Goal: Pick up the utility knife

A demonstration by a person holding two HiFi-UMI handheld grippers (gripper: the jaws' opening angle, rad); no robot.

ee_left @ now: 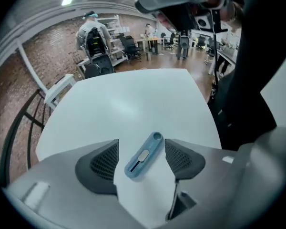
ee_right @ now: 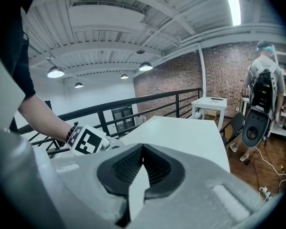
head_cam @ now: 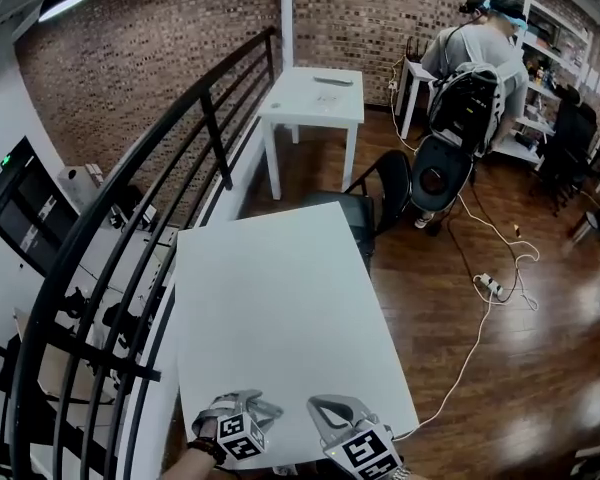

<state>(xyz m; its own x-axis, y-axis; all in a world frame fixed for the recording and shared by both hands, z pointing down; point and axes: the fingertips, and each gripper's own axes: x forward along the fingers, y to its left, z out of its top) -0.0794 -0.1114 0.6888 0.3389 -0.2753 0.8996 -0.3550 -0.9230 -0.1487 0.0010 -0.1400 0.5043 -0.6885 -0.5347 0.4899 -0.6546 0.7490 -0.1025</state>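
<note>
Left gripper view: L gripper (ee_left: 142, 144) stood wide open, blue utility knife (ee_left: 144, 155) lying btwn its jaws on the white table (ee_left: 133, 99), ungripped, ring end toward 1 o'clock. R gripper (ee_right: 142, 149) was closed, empty.

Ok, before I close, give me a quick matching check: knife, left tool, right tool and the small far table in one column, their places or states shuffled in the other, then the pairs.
1. knife
2. left tool
3. right tool
4. small table

A. jaws together, nothing between them
B. stands by the brick wall
C. blue, lying flat on the big white table
D. jaws apart, knife between them, not gripped

Pairs: 1-C, 2-D, 3-A, 4-B
</note>
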